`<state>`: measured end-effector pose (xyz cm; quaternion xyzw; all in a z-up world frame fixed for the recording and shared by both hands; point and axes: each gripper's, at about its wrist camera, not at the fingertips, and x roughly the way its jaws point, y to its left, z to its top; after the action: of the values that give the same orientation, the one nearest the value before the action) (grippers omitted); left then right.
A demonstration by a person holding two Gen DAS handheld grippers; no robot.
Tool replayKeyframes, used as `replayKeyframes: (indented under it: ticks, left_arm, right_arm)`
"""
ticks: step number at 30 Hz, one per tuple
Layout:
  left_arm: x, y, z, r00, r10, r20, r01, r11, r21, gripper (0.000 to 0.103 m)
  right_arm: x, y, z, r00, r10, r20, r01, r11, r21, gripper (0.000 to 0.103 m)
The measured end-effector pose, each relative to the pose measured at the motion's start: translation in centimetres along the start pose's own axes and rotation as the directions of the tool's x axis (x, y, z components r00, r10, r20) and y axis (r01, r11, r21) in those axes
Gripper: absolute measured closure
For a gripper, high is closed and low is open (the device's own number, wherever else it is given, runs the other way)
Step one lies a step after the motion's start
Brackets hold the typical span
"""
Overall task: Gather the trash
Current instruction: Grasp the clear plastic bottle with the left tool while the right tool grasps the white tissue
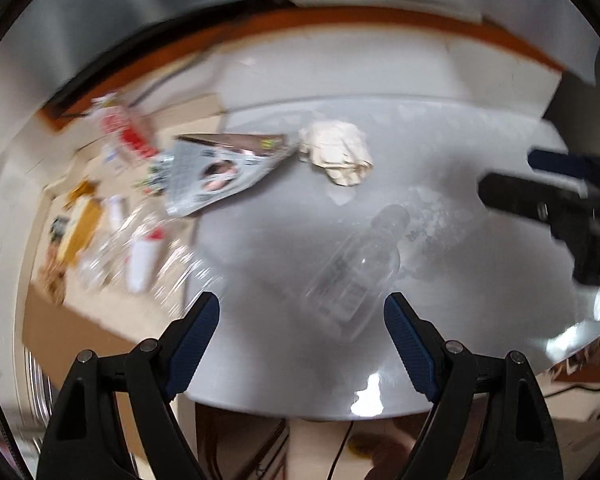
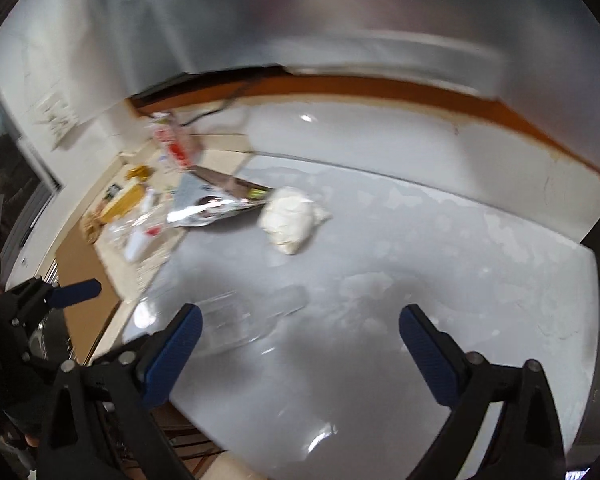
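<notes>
White table (image 1: 283, 344): clear bottle (image 1: 356, 268), paper wad (image 1: 338, 152), foil pouch (image 1: 219, 172). Left gripper (image 1: 302, 320) and right gripper (image 2: 300, 328) both released, empty; best straddle bottle's body squarely.

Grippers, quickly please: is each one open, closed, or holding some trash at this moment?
Left gripper: open, holding nothing; the clear bottle lies ahead between its fingers, not gripped.
Right gripper: open, holding nothing.

I can read no text: print on the silver pouch (image 1: 223, 172) at the table's (image 1: 300, 360) left edge and the bottle (image 1: 356, 276) label are motion-blurred.
</notes>
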<state>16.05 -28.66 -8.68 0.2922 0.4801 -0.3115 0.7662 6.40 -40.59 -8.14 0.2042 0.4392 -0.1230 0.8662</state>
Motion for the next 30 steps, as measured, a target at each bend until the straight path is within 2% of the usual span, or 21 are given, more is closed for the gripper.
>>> replayKeyframes:
  ticks: [6,9,12,16,22,28,30]
  left_arm:
    - [5.8,-1.6,2.7,0.990,-0.049,-0.130,0.059,0.996,0.072,0.020]
    - [7.3,-1.9,3.2,0.982,-0.069,-0.177,0.083,0.994,0.068,0.032]
    - [7.9,-1.8,3.2,0.971,-0.136,-0.198,0.145,0.989,0.029,0.039]
    - [8.1,-1.4,3.1,0.967,-0.157,-0.202,0.156,0.988,-0.023,0.040]
    - [7.2,0.6,1.8,0.974,-0.137,-0.182,0.113,0.984,-0.138,0.043]
    - [4.9,2.6,0.6,0.983,-0.122,-0.134,0.086,0.965,-0.246,0.048]
    - [4.2,3.5,0.1,0.984,-0.125,-0.124,0.084,0.953,-0.292,0.050]
  right_arm:
    - [4.0,-2.8,1.8,0.997,0.026,-0.067,-0.022,0.997,0.068,0.007]
    - [5.5,-3.3,2.2,0.995,0.043,-0.091,-0.036,0.996,0.076,0.007]
    - [6.8,-3.4,2.9,0.992,0.064,-0.112,-0.056,0.995,0.078,0.009]
    - [8.4,-2.9,3.9,0.987,0.096,-0.131,-0.087,0.994,0.071,0.012]
    - [10.9,-1.1,6.1,0.979,0.136,-0.152,-0.132,0.991,0.034,0.016]
    - [14.0,-0.1,7.4,0.965,0.170,-0.200,-0.162,0.985,0.052,0.028]
    - [15.1,0.1,7.7,0.959,0.176,-0.222,-0.165,0.984,0.064,0.035]
